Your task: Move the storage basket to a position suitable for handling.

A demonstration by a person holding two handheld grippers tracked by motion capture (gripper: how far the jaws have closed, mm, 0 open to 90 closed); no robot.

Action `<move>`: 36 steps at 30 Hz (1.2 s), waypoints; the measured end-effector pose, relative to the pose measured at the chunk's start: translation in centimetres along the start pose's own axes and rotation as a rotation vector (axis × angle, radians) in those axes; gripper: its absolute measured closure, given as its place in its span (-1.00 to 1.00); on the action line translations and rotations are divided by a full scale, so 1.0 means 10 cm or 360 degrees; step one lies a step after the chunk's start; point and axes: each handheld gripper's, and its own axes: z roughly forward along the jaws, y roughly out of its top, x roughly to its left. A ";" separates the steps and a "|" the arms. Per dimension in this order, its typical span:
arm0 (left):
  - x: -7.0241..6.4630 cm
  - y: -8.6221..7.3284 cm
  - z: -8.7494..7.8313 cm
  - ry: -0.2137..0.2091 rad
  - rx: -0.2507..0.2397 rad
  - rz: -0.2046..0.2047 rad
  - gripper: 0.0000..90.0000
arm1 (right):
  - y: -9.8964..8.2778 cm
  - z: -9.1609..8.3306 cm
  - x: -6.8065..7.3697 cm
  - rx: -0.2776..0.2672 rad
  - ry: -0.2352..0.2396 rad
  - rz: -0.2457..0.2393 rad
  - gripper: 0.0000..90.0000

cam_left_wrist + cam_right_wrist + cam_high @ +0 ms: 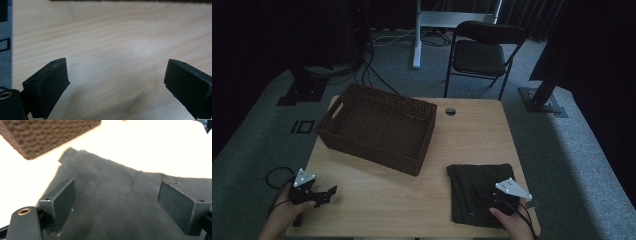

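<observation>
The folded dark cloth (pixel 482 192) lies at the counter's (pixel 472 135) near right corner. The right gripper (pixel 492 197) hovers over it, jaws open and empty: the reach step. Next, lower and close on the fabric. The left gripper (pixel 328 192) waits open at the near left edge. The high view alone shows the whole basket (pixel 377 127).

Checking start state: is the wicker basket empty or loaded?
Empty. The high view shows the wicker basket's bare woven floor; the dark cloth lies outside it on the table.

bg: blk folding chair (pixel 482 52) | white desk leg (pixel 417 35) | floor cables (pixel 377 75)
</observation>
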 end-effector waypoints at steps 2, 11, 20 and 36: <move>0.04 0.04 0.00 0.0017 -0.0019 -0.0005 -0.87 | 0.06 0.02 0.04 -0.0017 0.0024 -0.0001 -0.69; 0.17 0.30 0.01 0.0019 -0.0115 -0.0005 -0.87 | 0.34 0.16 0.30 -0.0076 0.0126 -0.0059 -0.69; 0.25 0.54 0.03 0.0013 -0.0184 0.0035 -0.87 | 0.63 0.37 0.57 -0.0119 0.0254 -0.0075 -0.69; 0.48 0.95 -0.13 0.0056 -0.0335 0.0023 -0.83 | 1.05 0.69 0.97 -0.0172 0.0321 -0.0124 -0.69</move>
